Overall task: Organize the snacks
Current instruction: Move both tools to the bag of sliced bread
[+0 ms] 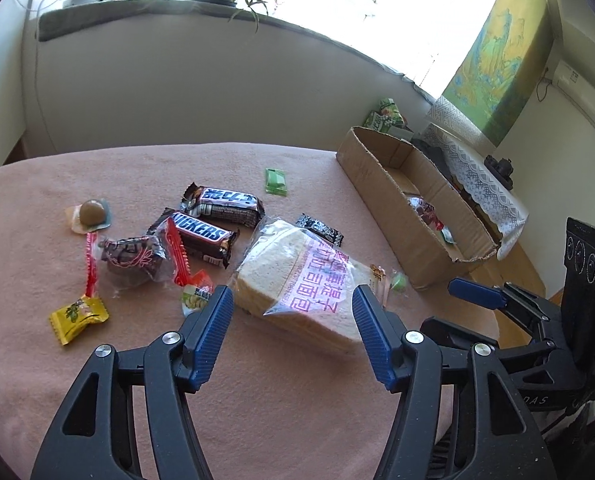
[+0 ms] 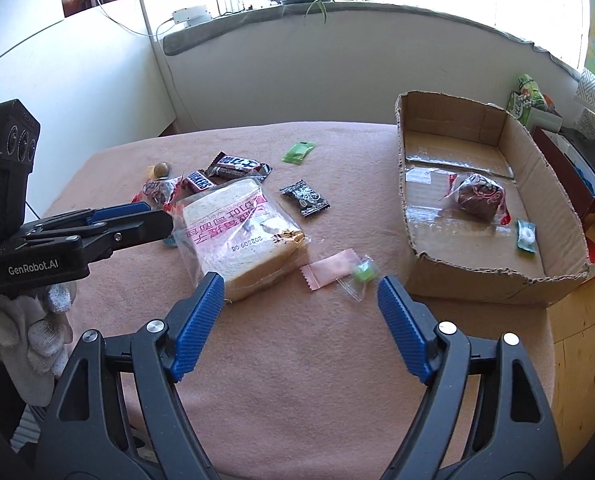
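A bagged loaf of sliced bread (image 1: 297,280) (image 2: 241,232) lies on the pink cloth. My left gripper (image 1: 291,296) is open, its blue pads on either side of the bag's near end without pressing it. My right gripper (image 2: 299,282) is open just short of a pink and green candy wrapper (image 2: 337,270), with nothing held. The cardboard box (image 2: 477,280) (image 1: 377,172) at the right holds a wrapped dark cake (image 2: 477,198) and a green candy (image 2: 524,236). Left of the bread lie a Snickers bar (image 1: 201,236), a second dark bar (image 1: 225,204) and a wrapped cake (image 1: 131,258).
A yellow candy (image 1: 78,314), a brown ball sweet (image 1: 92,213), a green packet (image 1: 276,181) and a black candy (image 1: 320,229) are scattered on the cloth. A gloved hand (image 2: 45,320) holds the left gripper. The table's wooden edge (image 2: 577,340) shows at the right.
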{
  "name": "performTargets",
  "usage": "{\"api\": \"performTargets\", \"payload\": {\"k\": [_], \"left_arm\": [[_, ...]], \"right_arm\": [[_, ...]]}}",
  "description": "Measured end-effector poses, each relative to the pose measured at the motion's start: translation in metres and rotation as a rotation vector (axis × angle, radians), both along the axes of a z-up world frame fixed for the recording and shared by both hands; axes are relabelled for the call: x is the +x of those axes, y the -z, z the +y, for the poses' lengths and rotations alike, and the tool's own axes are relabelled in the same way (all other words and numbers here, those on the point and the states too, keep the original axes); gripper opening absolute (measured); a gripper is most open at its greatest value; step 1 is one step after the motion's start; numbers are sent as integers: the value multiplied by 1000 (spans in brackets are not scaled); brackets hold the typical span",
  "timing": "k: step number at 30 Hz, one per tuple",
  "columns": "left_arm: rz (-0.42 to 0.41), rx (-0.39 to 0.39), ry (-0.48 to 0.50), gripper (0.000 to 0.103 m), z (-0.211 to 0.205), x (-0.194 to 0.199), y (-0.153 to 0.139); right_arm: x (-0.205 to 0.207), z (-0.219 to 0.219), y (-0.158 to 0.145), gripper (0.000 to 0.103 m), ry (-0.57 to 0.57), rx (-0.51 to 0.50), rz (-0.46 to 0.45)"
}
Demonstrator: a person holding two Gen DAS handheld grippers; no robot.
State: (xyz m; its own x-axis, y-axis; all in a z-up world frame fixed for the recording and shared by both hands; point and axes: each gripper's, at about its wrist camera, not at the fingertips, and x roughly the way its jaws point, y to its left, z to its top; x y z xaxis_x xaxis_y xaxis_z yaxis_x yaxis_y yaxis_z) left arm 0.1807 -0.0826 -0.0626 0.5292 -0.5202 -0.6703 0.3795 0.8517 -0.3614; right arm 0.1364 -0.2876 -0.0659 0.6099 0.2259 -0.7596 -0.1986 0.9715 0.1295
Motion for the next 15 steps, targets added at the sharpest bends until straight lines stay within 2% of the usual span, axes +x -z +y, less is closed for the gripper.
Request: {"api": "performTargets", "payload": {"k": [7, 15], "left_arm": [[55, -18, -6, 62, 5, 23, 7], [109, -5, 25, 62, -3, 42, 16]], "right_arm": [[12, 11, 11, 82, -37, 56, 33], [25, 35, 24, 82, -95, 41, 65]]}}
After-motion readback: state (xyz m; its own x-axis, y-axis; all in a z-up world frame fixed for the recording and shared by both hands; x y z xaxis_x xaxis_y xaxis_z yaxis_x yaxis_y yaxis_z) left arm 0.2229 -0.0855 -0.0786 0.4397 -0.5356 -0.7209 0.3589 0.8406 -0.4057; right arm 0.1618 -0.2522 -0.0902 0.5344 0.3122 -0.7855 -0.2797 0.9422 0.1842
